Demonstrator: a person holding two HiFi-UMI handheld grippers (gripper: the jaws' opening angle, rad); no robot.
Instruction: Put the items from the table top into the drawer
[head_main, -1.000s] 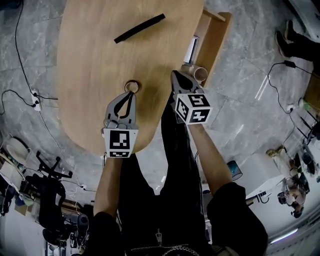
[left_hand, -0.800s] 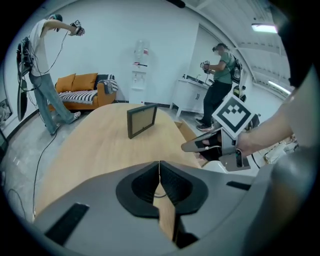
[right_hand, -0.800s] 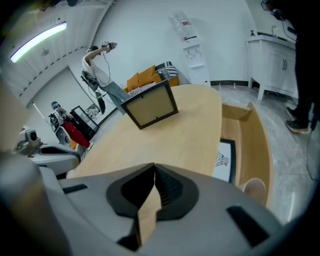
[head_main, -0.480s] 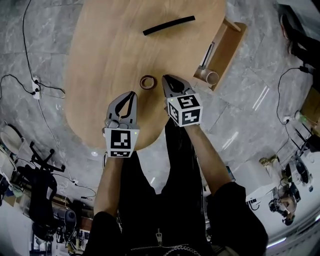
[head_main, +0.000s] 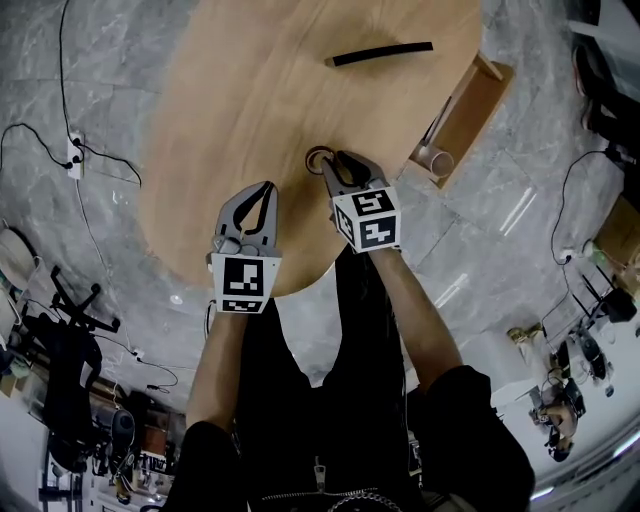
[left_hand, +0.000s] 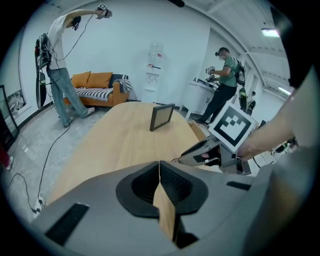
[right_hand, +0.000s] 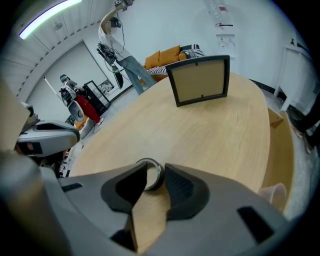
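On the wooden table (head_main: 230, 110), we centre the right gripper (head_main: 335, 163), jaws opening, squarely astride the tape ring (right_hand: 150, 173) between its tips before clamping. The left gripper (head_main: 266, 190) is clenched and empty.

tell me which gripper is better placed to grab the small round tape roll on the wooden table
Right. The right gripper is opening its jaws with the small round tape roll between them, and the wooden drawer lies on its side. The left gripper is shut, nearer the table edge.
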